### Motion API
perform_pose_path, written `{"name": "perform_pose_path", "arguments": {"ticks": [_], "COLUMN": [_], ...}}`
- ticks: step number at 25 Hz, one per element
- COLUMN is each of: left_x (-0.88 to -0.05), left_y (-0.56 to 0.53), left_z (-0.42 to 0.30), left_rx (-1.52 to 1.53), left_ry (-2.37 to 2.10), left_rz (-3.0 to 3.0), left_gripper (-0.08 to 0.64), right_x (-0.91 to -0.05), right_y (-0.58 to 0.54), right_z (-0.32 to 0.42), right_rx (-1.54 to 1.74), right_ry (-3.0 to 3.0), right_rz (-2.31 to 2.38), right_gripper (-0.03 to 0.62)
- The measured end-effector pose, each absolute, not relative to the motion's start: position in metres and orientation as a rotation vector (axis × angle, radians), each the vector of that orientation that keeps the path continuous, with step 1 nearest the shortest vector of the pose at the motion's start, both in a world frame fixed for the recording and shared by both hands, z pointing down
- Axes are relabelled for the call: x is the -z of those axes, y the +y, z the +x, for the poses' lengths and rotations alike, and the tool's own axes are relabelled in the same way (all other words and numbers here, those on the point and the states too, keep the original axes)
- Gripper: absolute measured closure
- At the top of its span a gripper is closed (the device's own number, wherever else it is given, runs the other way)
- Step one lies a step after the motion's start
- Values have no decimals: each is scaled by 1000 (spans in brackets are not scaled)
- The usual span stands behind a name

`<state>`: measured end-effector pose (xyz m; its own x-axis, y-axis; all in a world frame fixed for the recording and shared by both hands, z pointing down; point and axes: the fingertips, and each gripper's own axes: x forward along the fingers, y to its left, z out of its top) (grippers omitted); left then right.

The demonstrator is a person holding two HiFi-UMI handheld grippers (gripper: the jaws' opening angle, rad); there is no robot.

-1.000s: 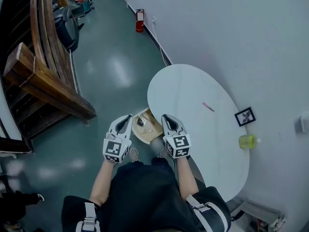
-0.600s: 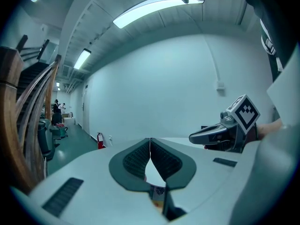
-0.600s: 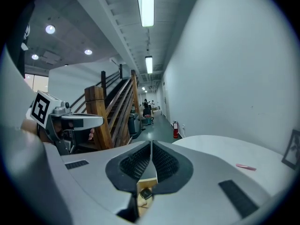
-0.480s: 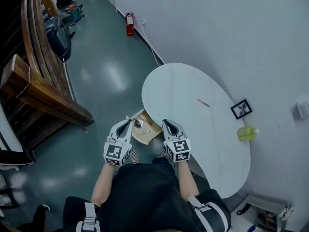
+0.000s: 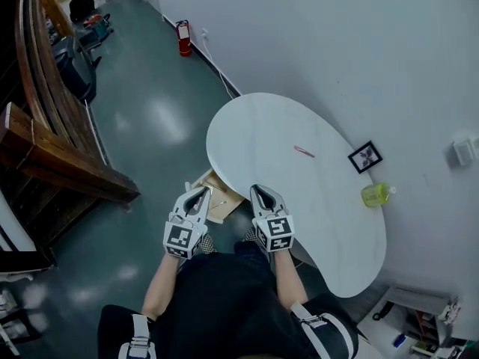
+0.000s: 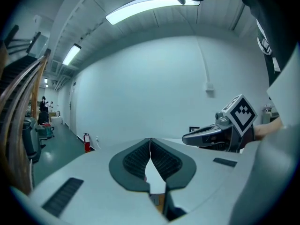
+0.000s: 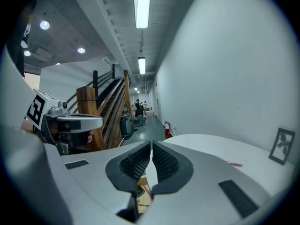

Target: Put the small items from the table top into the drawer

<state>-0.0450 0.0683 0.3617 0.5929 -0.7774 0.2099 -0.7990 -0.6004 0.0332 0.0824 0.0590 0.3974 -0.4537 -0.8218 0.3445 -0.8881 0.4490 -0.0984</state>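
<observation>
A white oval table holds a thin pink pen, a small framed picture and a yellow-green bottle near the wall. The open wooden drawer juts out from the table's near-left edge, with a few small things inside. My left gripper hovers over the drawer's left side, jaws shut and empty. My right gripper hangs at the table's edge just right of the drawer, also shut and empty. The pen and picture show in the right gripper view.
A white wall runs behind the table. A red fire extinguisher stands by the wall farther off. A wooden staircase lines the left side across the green floor. A low shelf sits at the bottom right.
The table and drawer have slid left and up in the head view as the person moved. Both grippers stay side by side and shut; the left one now overlaps the drawer.
</observation>
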Motion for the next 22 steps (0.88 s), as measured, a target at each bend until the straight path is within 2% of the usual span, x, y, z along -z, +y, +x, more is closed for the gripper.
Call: {"name": "perform_pose_path", "arguments": {"ticks": [22], "left_x": [-380], "left_y": [47], "left_z": [138], "left_rx": [-313], "left_ry": [-773], "left_rz": [2883], "left_gripper": [540], "right_x": [-420], "right_y": [80], "right_z": [255], "right_rx": [-517], "right_ry": [-2102], "right_rz": [1938], "right_gripper": [554]}}
